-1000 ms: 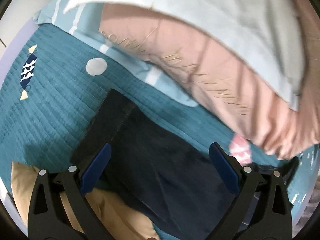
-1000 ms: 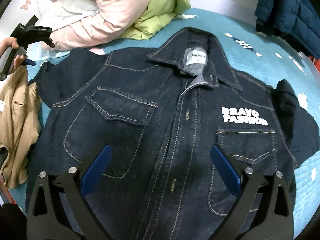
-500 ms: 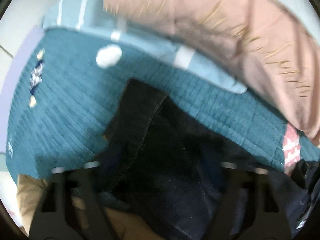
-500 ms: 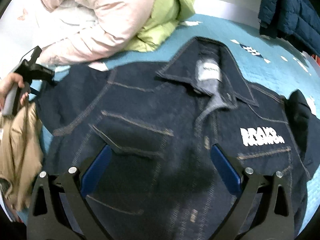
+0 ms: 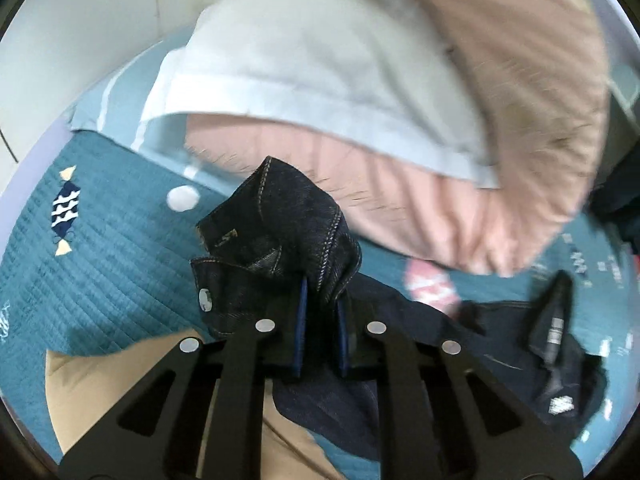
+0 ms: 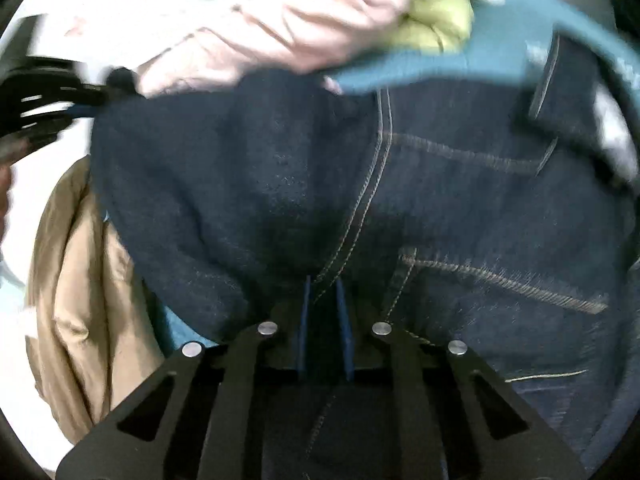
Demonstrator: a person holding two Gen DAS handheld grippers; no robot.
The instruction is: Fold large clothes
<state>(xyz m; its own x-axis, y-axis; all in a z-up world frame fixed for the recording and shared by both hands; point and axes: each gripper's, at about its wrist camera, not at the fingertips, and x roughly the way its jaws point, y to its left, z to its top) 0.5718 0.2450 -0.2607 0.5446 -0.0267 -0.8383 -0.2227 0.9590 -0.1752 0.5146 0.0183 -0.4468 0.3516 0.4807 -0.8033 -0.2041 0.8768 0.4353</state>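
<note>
Denim jacket (image 6: 460,208): dark, spread front-up on the teal bedspread (image 5: 100,272), reaching out ahead of both pairs of fingers.
Left fingers: the left gripper (image 5: 320,312) has just been closing and now pinches the sleeve cuff (image 5: 280,224); the cuff, with its metal snap, stands bunched above the fingertips, off the bed.
Right fingers: the right gripper (image 6: 322,308) has just been closing too; its blue pads sit nearly together on a ridge of denim beside the armhole seam, near the chest pocket. Clamped on the cloth, as far as the blur allows.
Beyond the fingers: a pink coat (image 5: 400,200) and a pale pillow (image 5: 320,80) lie past the cuff; a tan garment (image 6: 72,280) lies left of the jacket, partly under it.
Step in hand: my reading is the start of the sleeve fold, with both grips just taken.
Next move calls for: carrying the cuff across over the jacket's front while the right fingers hold the shoulder line as a hinge, keeping the sleeve flat and off the tan garment.
</note>
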